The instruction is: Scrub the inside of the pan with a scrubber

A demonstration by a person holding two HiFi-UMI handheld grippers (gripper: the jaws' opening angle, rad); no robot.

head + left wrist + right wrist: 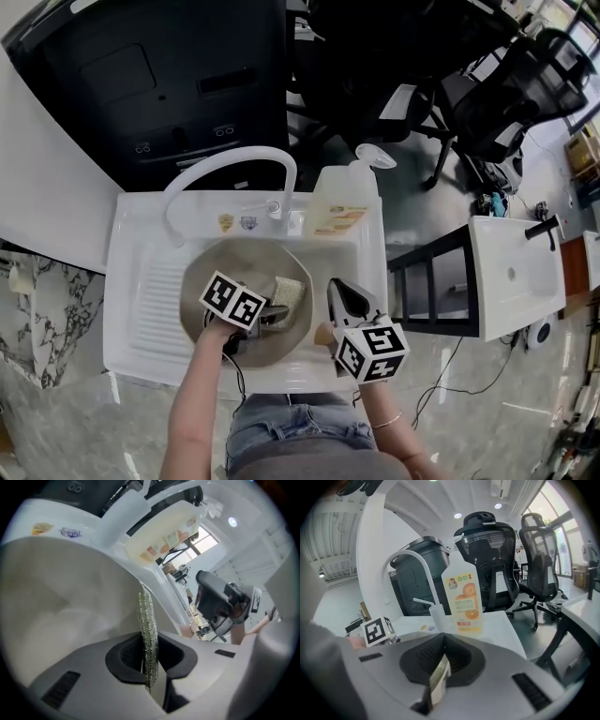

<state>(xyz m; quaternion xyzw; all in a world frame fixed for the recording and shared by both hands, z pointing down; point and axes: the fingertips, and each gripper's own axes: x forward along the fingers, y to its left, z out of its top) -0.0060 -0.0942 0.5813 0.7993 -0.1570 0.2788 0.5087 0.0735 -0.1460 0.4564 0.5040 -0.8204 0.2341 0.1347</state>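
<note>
The scrubbing looks under way, but the pictures do not show how much is done. The left gripper (149, 663) has its jaws pinched tight on a thin, glittery pale-green mesh scrubber (148, 620). The scrubber stands edge-on between the jaws and reaches out ahead of them over the inside of the round beige pan (217, 270). The pan sits in the basin of the white moulded sink unit (141, 291). The pan wall curves round to the left of and beyond those jaws, and the scrubber's far end lies right by it, though actual contact cannot be told. The right gripper (443, 663) is just to the right of the pan's rim. Its jaws are nearly together on a thin flat pale strip (439, 682) held low between them. What that strip belongs to is unclear; it may be part of the pan, held to steady it. Beyond those jaws stand the white curved faucet (410, 573) and a clear bottle with an orange-fruit label (462, 597). No foam, water or grime shows on the pan's matte inside, so most of the surface probably remains to be worked.
</note>
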